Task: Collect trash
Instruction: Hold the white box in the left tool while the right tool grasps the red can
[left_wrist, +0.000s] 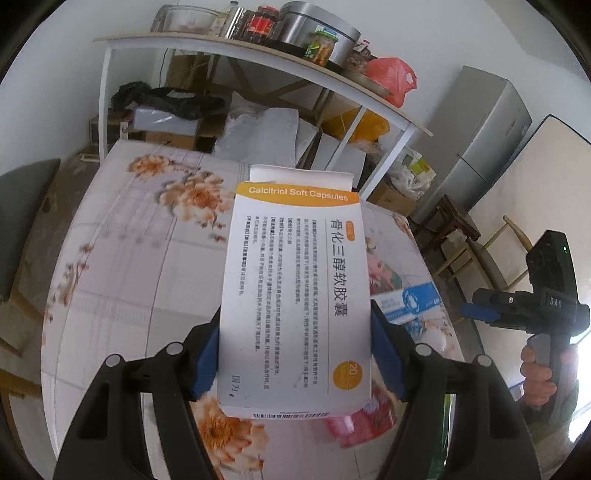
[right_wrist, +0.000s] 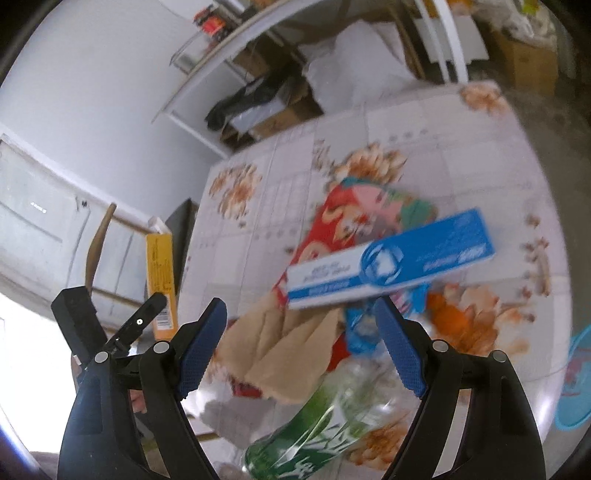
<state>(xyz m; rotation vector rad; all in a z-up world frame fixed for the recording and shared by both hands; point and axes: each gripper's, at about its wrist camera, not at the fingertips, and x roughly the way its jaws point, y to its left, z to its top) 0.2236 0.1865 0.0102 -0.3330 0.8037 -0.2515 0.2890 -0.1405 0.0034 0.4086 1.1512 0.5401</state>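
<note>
Left gripper (left_wrist: 295, 350): blue pads pinch a white cardboard medicine box with an orange band (left_wrist: 295, 288) by its two long sides. Box is lifted clear of the flower-patterned tabletop (left_wrist: 129, 258), one end flap open at the far end.

Right gripper (right_wrist: 301, 350): jaws spread, nothing between the pads. It hangs over the trash heap: long blue-and-white toothpaste carton (right_wrist: 391, 258) lying across a red printed snack wrapper (right_wrist: 332, 221), a crumpled tan paper piece (right_wrist: 284, 354), a green plastic soda bottle (right_wrist: 317, 435) on its side nearest the camera. Right view is blurred, so contact between items is hard to read.

Step in hand, as judged: one piece of trash is secured and being carried; the rest is not yet picked.

Next move calls for: a place to drop the box. A light-blue rim (right_wrist: 580, 384) shows at the tabletop's edge; cannot tell whether it is a bin. Right gripper needs to settle over one item, probably the carton on top, and close across its narrow width.
</note>
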